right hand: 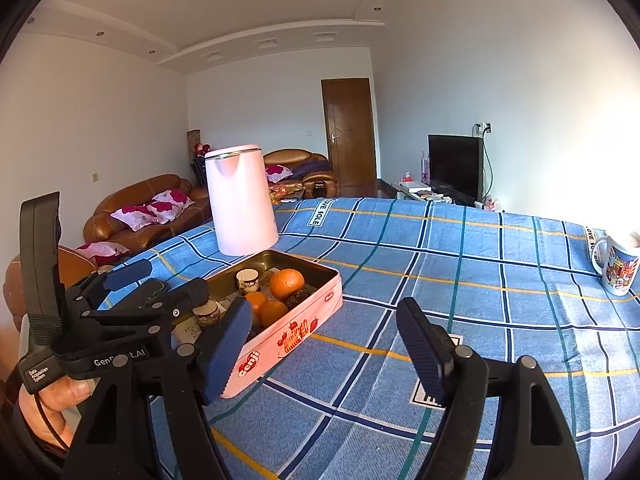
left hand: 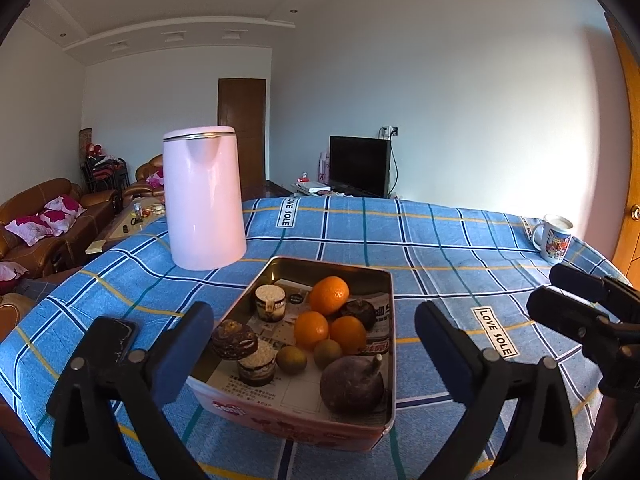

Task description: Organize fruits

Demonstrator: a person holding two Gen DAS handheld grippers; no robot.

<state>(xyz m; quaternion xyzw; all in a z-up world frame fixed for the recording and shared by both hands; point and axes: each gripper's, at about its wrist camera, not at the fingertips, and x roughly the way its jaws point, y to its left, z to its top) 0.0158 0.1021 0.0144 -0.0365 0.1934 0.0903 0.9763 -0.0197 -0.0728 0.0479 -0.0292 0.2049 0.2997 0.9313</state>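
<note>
A pink tin box (left hand: 280, 420) lined with newspaper sits on the blue checked tablecloth. It holds three oranges (left hand: 329, 295), two small green fruits (left hand: 292, 359), a dark purple fruit (left hand: 352, 384), another dark fruit (left hand: 358, 314) and small cakes in paper cups (left hand: 270, 304). My left gripper (left hand: 313, 312) is open, its fingers (left hand: 200, 320) spread wider than the tin and nothing between the pads. In the right wrist view the tin (right hand: 288, 336) lies to the left. My right gripper (right hand: 324, 312) stands open over bare cloth beside it. A hand holds the left gripper (right hand: 160, 282) there.
A tall pink kettle (left hand: 204, 200) stands just behind the tin. A printed mug (left hand: 554, 238) stands at the far right table edge. A dark phone (left hand: 116, 332) lies left of the tin. The right gripper (left hand: 560, 296) reaches in from the right. Sofas stand beyond the left edge.
</note>
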